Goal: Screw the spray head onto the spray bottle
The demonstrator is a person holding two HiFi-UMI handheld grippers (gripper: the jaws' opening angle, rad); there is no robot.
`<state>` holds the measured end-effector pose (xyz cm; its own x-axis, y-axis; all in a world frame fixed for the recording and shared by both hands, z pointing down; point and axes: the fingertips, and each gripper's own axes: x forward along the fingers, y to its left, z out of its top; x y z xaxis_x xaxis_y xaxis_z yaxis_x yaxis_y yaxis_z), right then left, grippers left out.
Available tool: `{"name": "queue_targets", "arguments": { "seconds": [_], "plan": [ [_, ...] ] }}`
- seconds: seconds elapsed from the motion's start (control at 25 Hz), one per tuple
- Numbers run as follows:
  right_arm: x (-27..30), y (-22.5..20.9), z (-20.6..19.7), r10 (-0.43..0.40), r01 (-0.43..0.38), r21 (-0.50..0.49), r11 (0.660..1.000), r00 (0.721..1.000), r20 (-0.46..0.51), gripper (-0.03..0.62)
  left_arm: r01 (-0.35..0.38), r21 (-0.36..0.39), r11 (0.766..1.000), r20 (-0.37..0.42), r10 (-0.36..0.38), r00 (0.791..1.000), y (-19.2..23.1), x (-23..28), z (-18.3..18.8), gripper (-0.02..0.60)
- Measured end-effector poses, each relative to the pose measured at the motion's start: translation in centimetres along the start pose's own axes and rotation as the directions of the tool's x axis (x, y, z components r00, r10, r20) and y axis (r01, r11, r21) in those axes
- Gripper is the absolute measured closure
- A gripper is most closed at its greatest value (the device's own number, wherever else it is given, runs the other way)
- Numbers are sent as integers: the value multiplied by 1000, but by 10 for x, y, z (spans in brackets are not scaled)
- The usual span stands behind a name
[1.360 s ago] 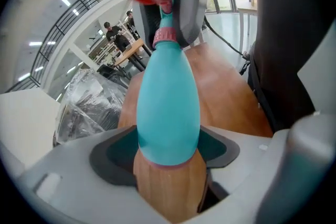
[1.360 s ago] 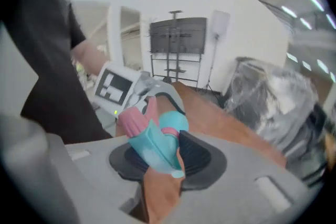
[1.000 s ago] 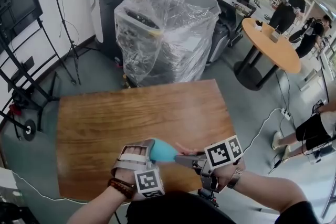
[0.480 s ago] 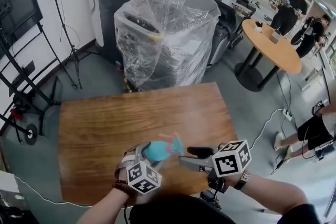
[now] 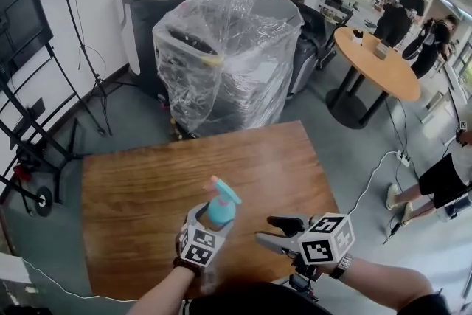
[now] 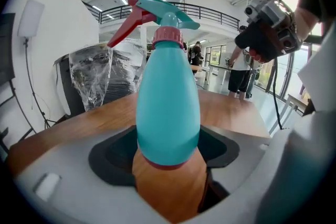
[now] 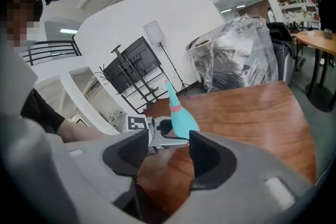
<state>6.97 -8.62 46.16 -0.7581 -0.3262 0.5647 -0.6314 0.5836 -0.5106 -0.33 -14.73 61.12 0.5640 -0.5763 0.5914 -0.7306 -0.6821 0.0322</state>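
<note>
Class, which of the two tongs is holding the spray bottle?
The left tongs: their jaws are closed on the teal spray bottle, upright with its spray head on. The right tongs have just been opening and hold nothing between their jaws.

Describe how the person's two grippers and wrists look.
Both the left gripper and right gripper have pale grey moulded bodies with black pads inside the jaws. Each carries a white cube printed with black square markers. The right wrist wears a dark band. The right's empty jaws have just been opening.
</note>
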Motion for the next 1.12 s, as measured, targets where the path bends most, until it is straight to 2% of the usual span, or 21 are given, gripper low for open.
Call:
{"name": "queue_targets", "arguments": {
  "seconds": [0.12, 0.24, 0.6, 1.12],
  "plan": [
    [-1, -2, -4, -34, 34, -29, 999, 999, 5, 376, -15, -26, 1000, 9, 15, 1000, 6, 13, -3, 199],
    [-3, -6, -9, -64, 64, -44, 997, 998, 13, 393, -28, -18, 999, 6, 28, 1000, 11, 25, -7, 199],
    [-16, -20, -16, -159, 162, -76, 984, 986, 48, 519, -34, -14, 999, -16, 33, 999, 18, 41, -20, 199],
    [-13, -17, -22, -168, 173, -78, 982, 983, 71, 547, -40, -19, 999, -64, 38, 997, 22, 46, -35, 192]
  ]
}}
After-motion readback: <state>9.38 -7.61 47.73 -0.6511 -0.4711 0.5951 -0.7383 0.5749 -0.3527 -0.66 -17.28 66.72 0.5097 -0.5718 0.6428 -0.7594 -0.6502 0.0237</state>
